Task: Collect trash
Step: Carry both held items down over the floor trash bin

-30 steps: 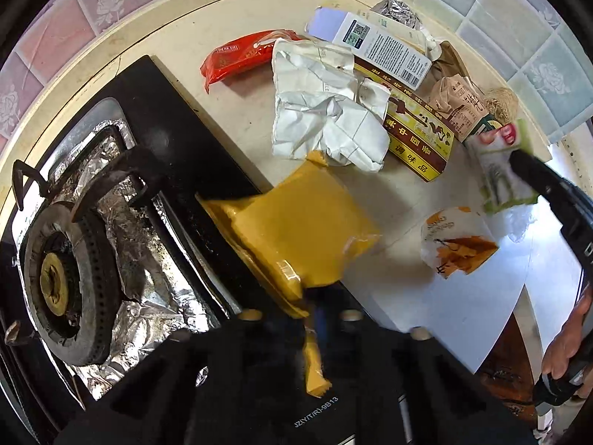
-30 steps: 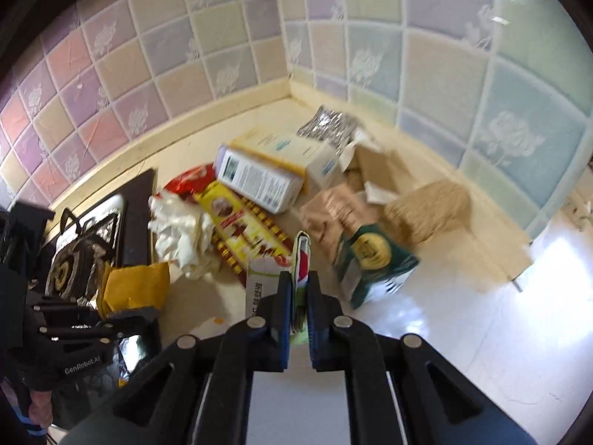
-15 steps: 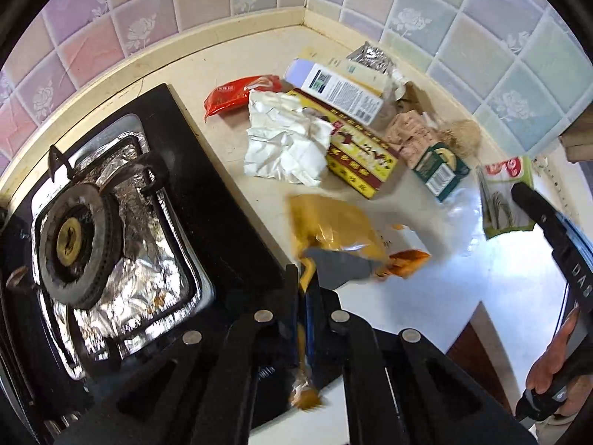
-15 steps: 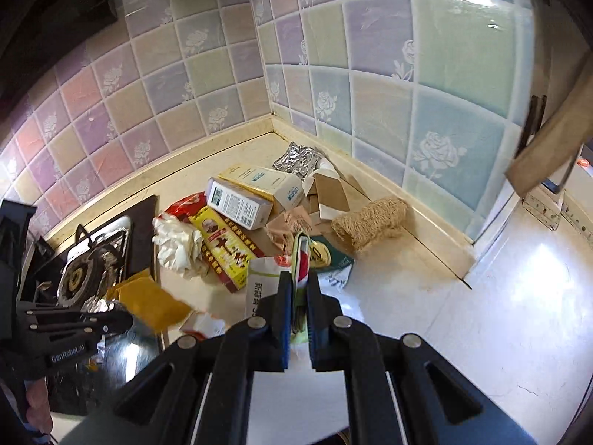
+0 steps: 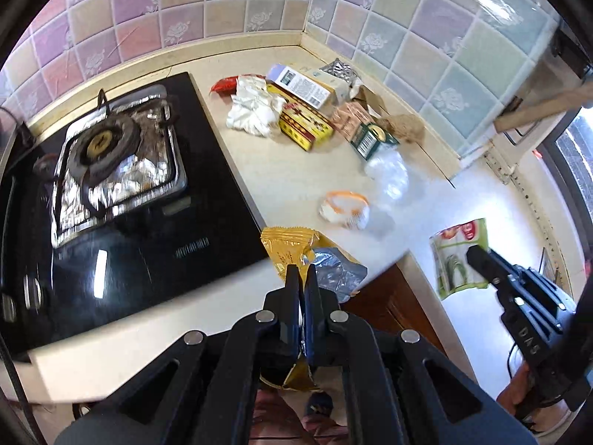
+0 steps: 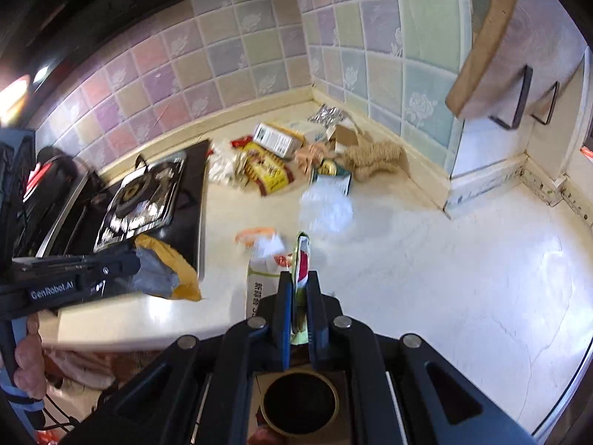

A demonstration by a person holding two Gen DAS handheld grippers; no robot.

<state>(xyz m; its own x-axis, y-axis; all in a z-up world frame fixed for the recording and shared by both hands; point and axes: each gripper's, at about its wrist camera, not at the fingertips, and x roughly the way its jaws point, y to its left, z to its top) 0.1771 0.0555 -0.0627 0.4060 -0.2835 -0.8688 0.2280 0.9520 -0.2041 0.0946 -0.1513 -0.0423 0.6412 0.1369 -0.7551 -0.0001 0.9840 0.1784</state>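
Left claw [image 5: 301, 272] is clamped on a yellow wrapper [image 5: 287, 250] with a silver inner face, held above the front edge of the worktop [image 5: 296, 170] beside the black gas stove [image 5: 122, 185]. Right claw [image 6: 299, 282] is clamped on a green-and-white packet [image 6: 302, 256], also off the worktop. Remaining litter lies in the tiled corner: a yellow-red box [image 5: 302, 122], crumpled white paper [image 5: 254, 109], a clear plastic bag [image 5: 387, 174], and an orange-rimmed wrapper [image 5: 344, 207] nearer the front.

Yellow wrapper [image 5: 287, 246]; rose-patterned pastel tiles [image 5: 229, 3]
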